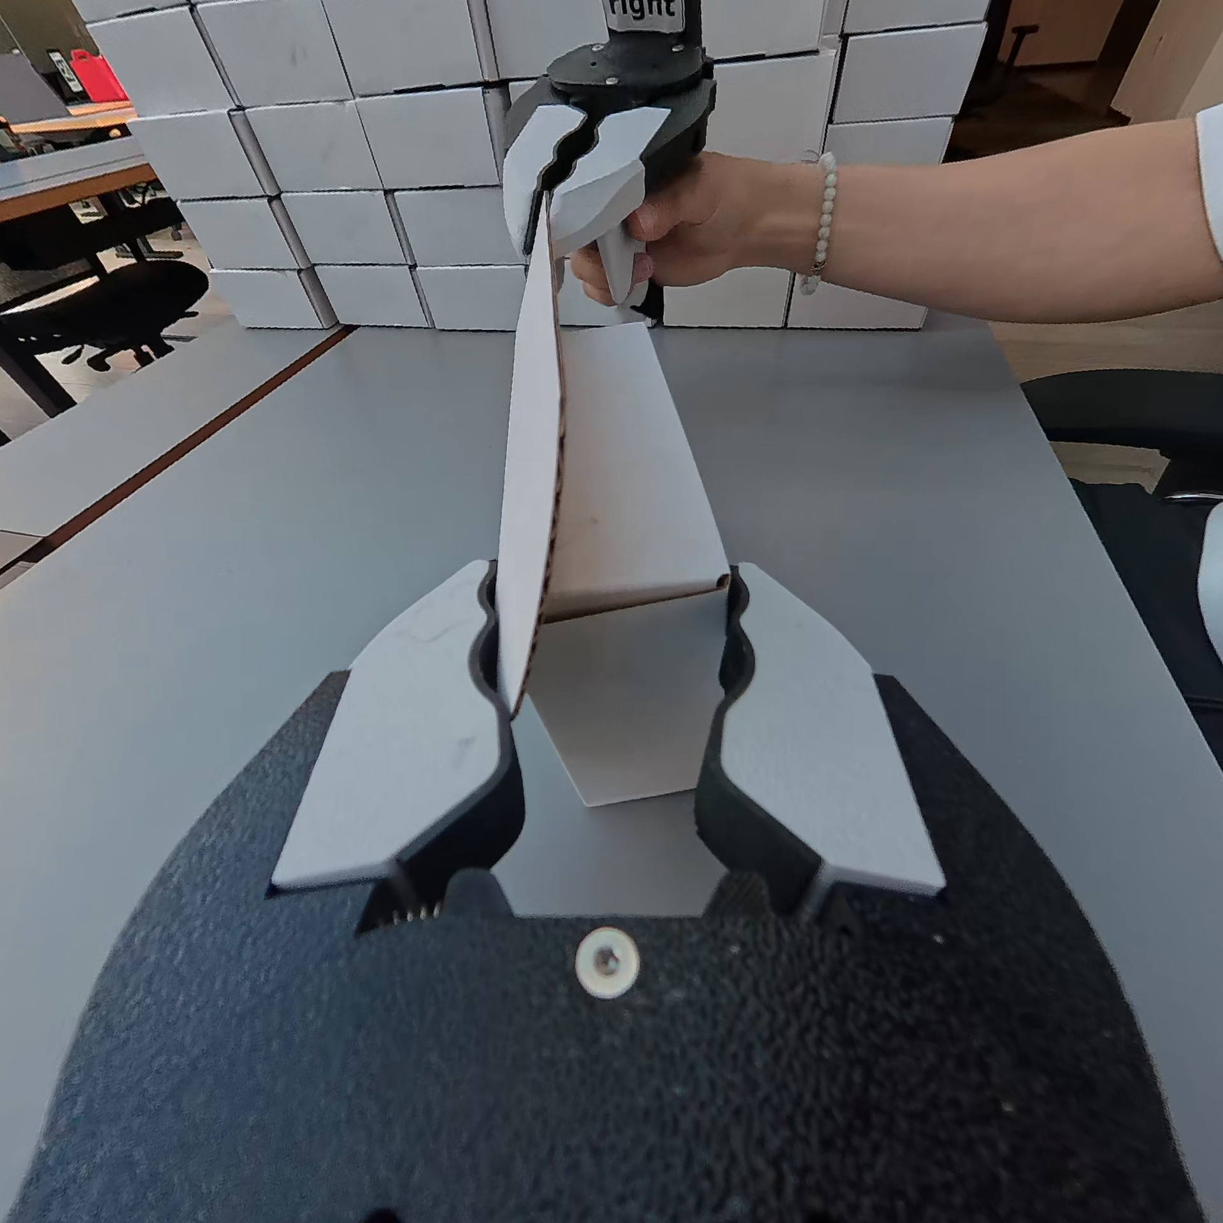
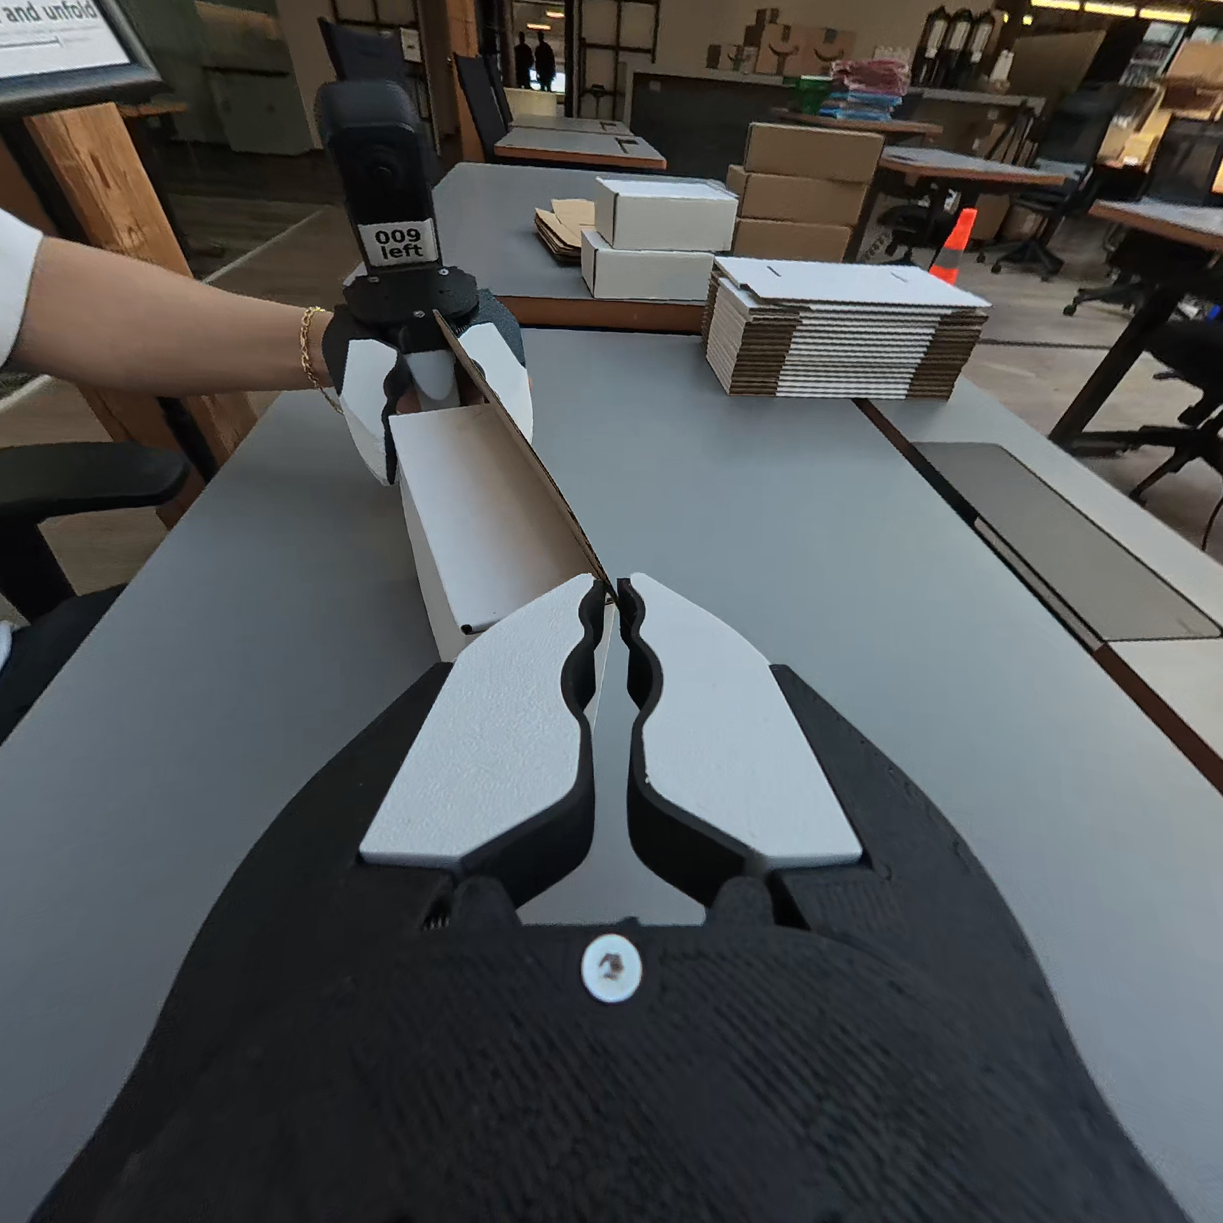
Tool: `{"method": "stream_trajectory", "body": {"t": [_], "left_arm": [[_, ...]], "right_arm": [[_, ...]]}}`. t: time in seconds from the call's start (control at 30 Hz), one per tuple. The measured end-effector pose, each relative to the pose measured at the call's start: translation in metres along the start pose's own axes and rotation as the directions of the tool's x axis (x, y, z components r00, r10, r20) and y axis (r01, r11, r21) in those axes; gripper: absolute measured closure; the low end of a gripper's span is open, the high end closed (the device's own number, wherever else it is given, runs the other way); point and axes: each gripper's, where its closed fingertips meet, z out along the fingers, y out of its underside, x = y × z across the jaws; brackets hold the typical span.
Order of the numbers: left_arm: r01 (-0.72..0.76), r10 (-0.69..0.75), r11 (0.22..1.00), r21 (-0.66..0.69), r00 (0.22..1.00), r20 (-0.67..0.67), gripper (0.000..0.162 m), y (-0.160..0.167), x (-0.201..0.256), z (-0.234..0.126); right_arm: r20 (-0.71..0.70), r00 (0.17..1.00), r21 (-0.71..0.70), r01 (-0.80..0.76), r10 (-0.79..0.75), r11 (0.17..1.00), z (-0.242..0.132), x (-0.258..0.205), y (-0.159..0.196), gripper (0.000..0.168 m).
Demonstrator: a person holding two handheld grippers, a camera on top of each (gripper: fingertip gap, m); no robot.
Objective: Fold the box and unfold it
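Note:
A white cardboard box [image 1: 635,476] lies lengthwise on the grey table [image 1: 231,595], partly folded, with one long panel [image 1: 533,463] standing up along its left side. My left gripper [image 1: 612,572] is open, with its jaws on either side of the box's near end. A short end flap [image 1: 629,715] hangs down between them. My right gripper [image 2: 612,589] is shut on the far top corner of the raised panel [image 2: 529,463]. It also shows in the left wrist view [image 1: 562,179], held above the box. The right wrist view shows the box [image 2: 476,509] and my left gripper [image 2: 437,397] at the far end.
A wall of white folded boxes [image 1: 370,198] stands at the table's far edge. A stack of flat box blanks [image 2: 840,337] lies at the other end, with white boxes [image 2: 662,212] and brown boxes [image 2: 807,185] on the table beyond. An orange cone [image 2: 956,248] and office chairs stand around.

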Motion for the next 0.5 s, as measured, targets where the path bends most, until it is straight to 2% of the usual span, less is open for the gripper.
{"method": "stream_trajectory", "body": {"t": [0.1,0.27,0.43,0.5], "left_arm": [[0.009,-0.009,1.0,-0.027,1.0,0.029,0.098,0.001,-0.002,0.0],[-0.003,0.016,0.992,-0.129,0.995,0.097,0.098,0.006,-0.007,0.001],[0.021,0.003,0.981,-0.192,0.992,0.126,0.098,0.006,-0.01,0.006],[0.034,-0.004,0.976,-0.216,0.99,0.138,0.098,0.006,-0.011,0.009]], "right_arm": [[-0.032,0.989,-0.025,-0.146,0.146,0.989,0.002,0.002,-0.002,0.165],[-0.058,0.927,0.074,-0.366,0.371,0.927,0.006,0.004,-0.023,0.164],[-0.124,0.894,0.026,-0.43,0.43,0.902,0.004,0.009,-0.012,0.165],[-0.156,0.899,-0.011,-0.415,0.409,0.91,0.006,0.008,-0.007,0.165]]}}
